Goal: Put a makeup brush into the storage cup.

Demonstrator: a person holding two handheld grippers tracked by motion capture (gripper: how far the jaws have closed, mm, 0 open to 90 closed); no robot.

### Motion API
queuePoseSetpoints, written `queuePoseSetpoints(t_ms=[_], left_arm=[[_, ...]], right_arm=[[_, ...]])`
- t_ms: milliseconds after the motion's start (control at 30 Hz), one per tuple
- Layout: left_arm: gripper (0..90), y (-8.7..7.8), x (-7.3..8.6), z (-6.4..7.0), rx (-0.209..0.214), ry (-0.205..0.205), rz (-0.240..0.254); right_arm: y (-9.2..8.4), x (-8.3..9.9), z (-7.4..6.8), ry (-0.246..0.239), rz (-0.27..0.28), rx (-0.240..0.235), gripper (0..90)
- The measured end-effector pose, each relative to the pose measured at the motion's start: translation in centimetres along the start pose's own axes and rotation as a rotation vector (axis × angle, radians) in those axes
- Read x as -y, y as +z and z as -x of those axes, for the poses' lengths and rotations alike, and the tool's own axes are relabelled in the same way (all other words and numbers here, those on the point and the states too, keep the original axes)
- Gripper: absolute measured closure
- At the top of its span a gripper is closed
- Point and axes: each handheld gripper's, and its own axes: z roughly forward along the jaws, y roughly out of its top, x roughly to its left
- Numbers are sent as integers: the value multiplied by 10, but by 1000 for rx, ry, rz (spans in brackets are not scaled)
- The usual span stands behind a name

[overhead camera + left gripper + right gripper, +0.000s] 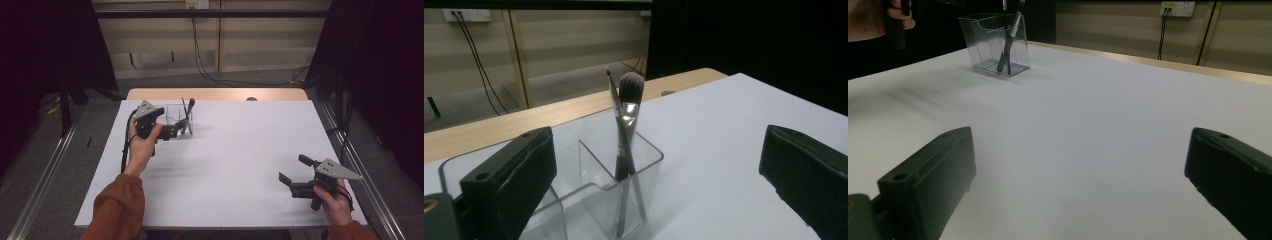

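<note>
A clear organizer (pixel 175 116) is seen near the far left corner of the tabletop (pixel 240 165), with 2 makeup brushes (pixel 626 130) stood crossed in 1 compartment. The left gripper (pixel 176 131) is held just beside it, jaws spread and empty. The right gripper (pixel 295 170) is held near the near right corner, jaws spread, empty.

wall (pixel 165 40): beige panels | floor (pixel 235 77): grey | curtains (pixel 45 40): black

Rust-orange sleeves (pixel 117 207) with gathered cuffs cover both forearms. Each black gripper carries a grey three-cornered plate (pixel 146 110) with small screws. A black cable (pixel 125 145) trails from the left gripper (pixel 175 129).
</note>
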Motion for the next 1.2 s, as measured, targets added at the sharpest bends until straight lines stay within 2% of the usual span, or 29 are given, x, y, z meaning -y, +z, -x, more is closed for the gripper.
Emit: queuePoseSetpoints(t_ms=[100, 200, 267, 400, 533, 567, 700, 800, 867, 1000, 1033, 1133, 1200], left_arm=[[19, -8, 0, 1, -16, -3, -5], [22, -15, 4, 4, -56, 11, 8], [22, -19, 9, 5, -46, 6, 1], [23, -26, 16, 8, -52, 16, -24], [20, -35, 19, 9, -7, -18, -14], [19, -37, 19, 9, -3, -16, -16], [20, -51, 20, 14, -43, 19, 9], [23, -59, 23, 17, -23, 3, 23], [22, -64, 26, 20, -20, 19, 14], [20, -72, 33, 27, -22, 17, 30], [19, -75, 35, 28, -8, 0, 36], [18, -82, 40, 29, -37, 26, 38], [20, -86, 43, 29, -41, 16, 36]], right_arm=[[0, 0, 1, 0, 3, 4, 0], [1, 0, 1, -2, 2, 0, 0], [1, 0, 1, -4, 1, -1, 0], [0, 0, 1, -5, 3, -1, 0], [0, 0, 0, -9, 2, -2, 0], [0, 0, -1, -9, 0, -2, 0], [0, 0, -1, -9, 2, 1, 0], [-1, 0, 0, -5, 5, 4, 0], [-2, 0, 0, -3, 8, 7, 0], [-3, 0, -1, -6, 5, 7, 0], [-3, 1, -1, -7, 4, 9, 0], [-4, 1, -1, -7, 3, 10, 0], [-5, 1, -1, -4, 4, 12, 0]])
